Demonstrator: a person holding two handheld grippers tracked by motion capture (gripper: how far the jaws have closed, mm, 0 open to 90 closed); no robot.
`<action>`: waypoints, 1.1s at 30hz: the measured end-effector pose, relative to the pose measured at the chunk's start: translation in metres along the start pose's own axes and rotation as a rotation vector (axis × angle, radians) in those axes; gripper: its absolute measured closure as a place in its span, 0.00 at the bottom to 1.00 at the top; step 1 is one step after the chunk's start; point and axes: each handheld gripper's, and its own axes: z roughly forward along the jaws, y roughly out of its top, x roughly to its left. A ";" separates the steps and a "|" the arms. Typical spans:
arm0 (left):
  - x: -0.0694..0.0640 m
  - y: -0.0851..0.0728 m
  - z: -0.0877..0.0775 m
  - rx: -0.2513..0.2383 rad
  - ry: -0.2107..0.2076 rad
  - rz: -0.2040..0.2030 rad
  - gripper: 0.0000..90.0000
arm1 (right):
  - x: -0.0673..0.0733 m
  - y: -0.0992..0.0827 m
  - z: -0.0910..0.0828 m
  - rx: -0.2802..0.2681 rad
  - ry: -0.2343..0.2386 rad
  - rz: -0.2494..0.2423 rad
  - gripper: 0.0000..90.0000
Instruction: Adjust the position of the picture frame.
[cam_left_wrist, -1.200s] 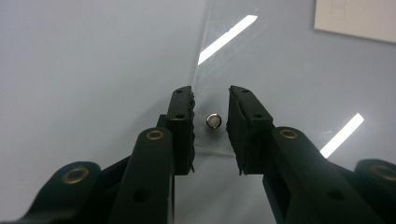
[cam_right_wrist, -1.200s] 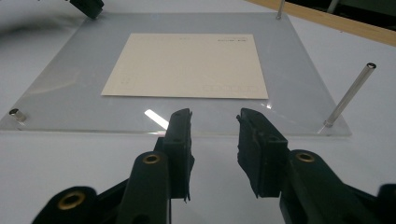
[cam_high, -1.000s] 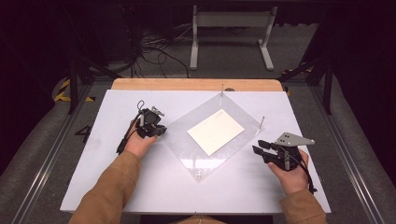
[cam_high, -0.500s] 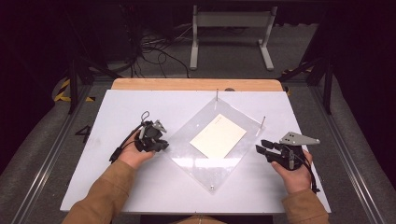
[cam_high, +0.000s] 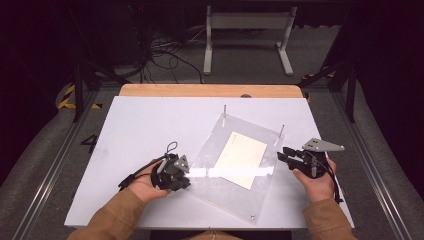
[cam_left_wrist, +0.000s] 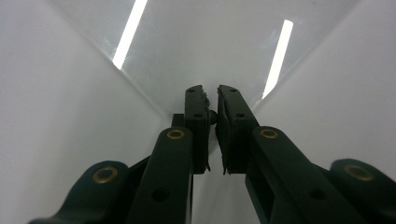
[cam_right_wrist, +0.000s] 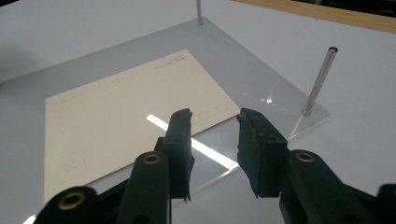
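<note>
Left gripper (cam_high: 186, 176) is pinched on the near-left corner of the clear acrylic plate (cam_high: 210, 165). In the left gripper view the jaws are almost together, with a small stud of the plate's corner fitting between the pads (cam_left_wrist: 232, 122), so I read that as a clamp on the plate. Right gripper (cam_high: 283, 156) has its jaws spread, holding nothing, hovering just off the plate's right edge near the paper's corner.

Plate sits turned diamond-wise on the white table (cam_high: 135, 125), right of centre. A cream paper sheet (cam_high: 242, 159) lies flat within its outline; can't tell if it's on top or sandwiched under the acrylic. Two metal pins, one (cam_high: 224, 111) at the far corner and one (cam_high: 282, 131) on the right, stand upright from the plate.

My read of the step: left hand steadies or turns the plate, right hand is lining up on the paper (cam_right_wrist: 126, 116) or the plate edge (cam_right_wrist: 219, 175).

Next move needs the right jaws brought low and level onto that edge, then closed, with the left clamp held firm so the plate doesn't pivot.

In the way:
- right pin (cam_right_wrist: 319, 81) stands just beside the right jaws, so keep clear of it
- paper is thin and flat, with little to grab
- glare strip across the acrylic hides the edge

Wooden strip (cam_high: 210, 90) runs along the table's far side, well apart.
</note>
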 end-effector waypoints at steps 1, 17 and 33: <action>-0.002 0.000 0.000 0.000 0.001 -0.005 0.92 | -0.002 0.001 0.002 0.002 -0.008 0.004 0.72; 0.015 -0.033 -0.027 -0.319 0.013 -0.181 0.72 | -0.045 0.023 0.057 0.069 -0.217 0.073 0.69; 0.041 -0.079 -0.029 -0.374 0.121 -0.348 0.75 | -0.033 0.088 0.112 0.131 -0.201 -0.117 0.94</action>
